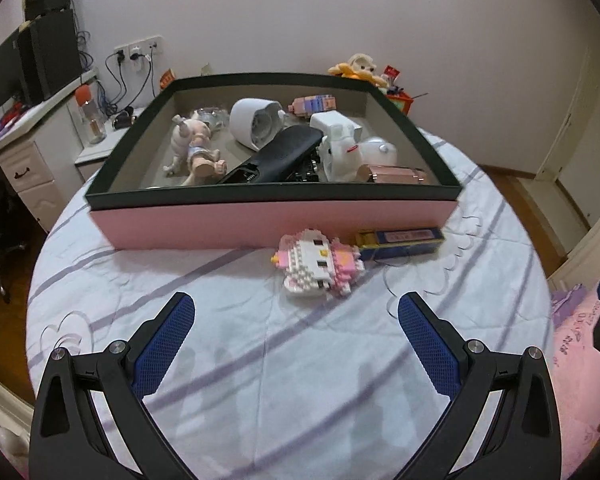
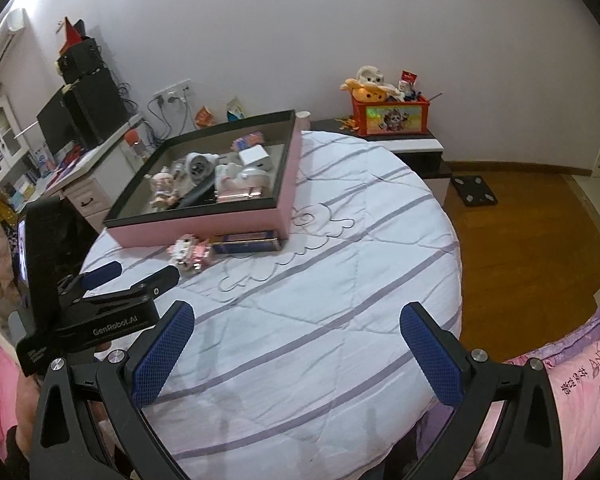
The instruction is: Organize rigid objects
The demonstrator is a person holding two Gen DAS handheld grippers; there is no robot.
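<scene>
Pink-and-white plastic brick figure of a cat character point(image 1: 320, 264) lies flat on the round bed's white quilt with lavender stripes point(image 1: 228, 360), just in front of the pink cardboard box with a dark green rim point(image 1: 268, 222) and touching, or nearly touching, the end of a long blue-and-gold rectangular carton point(image 1: 400, 242) that rests along the box's front wall. The left gripper point(image 1: 296, 312) hovers above the quilt, short of the figure, its blue-padded jaws spread wide and holding nothing; the right gripper point(image 2: 296, 320) hangs farther back and to the right, its jaws likewise wide apart and empty. The box already holds a pale baby doll point(image 1: 196, 148), a white rounded device point(image 1: 256, 122), a black elongated case point(image 1: 276, 156) and other small items. Orientation: in the left wrist view the figure's long axis runs roughly left to right, slightly tilted, with its face upward; the carton's long axis runs parallel to the box wall. Probable hazards: the brick figure is likely fragile, so an excessive or off-centre squeeze could break pieces off; jaws closing along the long axis may catch the adjacent carton or pinch the soft quilt; a low lift could strike the box's raised front wall, and a drop onto the crowded right half could dislodge stacked items.
</scene>
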